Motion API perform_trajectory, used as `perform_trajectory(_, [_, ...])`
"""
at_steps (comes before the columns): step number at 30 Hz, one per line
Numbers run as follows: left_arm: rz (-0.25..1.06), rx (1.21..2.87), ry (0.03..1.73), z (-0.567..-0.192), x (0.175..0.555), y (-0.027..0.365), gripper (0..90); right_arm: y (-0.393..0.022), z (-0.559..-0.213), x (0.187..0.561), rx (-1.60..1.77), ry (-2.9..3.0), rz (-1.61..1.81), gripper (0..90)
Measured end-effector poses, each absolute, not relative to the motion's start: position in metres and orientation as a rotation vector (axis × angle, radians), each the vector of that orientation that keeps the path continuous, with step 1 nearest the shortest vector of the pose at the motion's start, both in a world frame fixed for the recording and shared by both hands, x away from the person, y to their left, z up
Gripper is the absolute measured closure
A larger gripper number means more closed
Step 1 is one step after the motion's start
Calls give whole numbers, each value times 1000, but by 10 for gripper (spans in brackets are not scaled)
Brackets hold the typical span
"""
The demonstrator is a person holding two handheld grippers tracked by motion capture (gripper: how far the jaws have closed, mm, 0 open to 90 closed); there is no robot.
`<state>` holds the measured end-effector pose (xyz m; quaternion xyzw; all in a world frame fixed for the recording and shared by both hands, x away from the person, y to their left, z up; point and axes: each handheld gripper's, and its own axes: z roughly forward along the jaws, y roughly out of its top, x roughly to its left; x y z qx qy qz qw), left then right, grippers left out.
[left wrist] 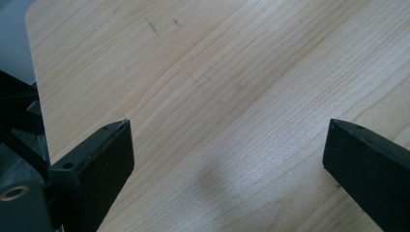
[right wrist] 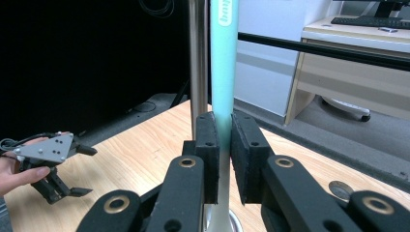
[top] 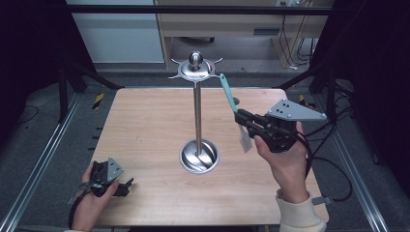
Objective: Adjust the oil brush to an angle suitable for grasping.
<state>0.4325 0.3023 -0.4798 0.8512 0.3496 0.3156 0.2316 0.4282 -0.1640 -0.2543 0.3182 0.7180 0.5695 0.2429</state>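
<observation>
Left gripper at 7 o'clock on table, resting near front edge, jaws spread wide, nothing between; bare wood under them in left gripper view. Metal stand at centre: round base, upright pole, hooked crown on top. Right gripper at 3 o'clock from pole, lifted off table, clenched on teal spatula. Handle tipped toward 11 o'clock, pale blade hanging toward 5 o'clock. In right gripper view, pads pinching handle, pole just behind.
</observation>
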Motion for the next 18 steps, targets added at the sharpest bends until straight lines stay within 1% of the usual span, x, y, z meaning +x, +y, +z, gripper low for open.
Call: perform_trajectory(18, [863, 2345, 962, -480, 433, 302, 37, -159, -258, 434, 875, 1971, 1552, 822])
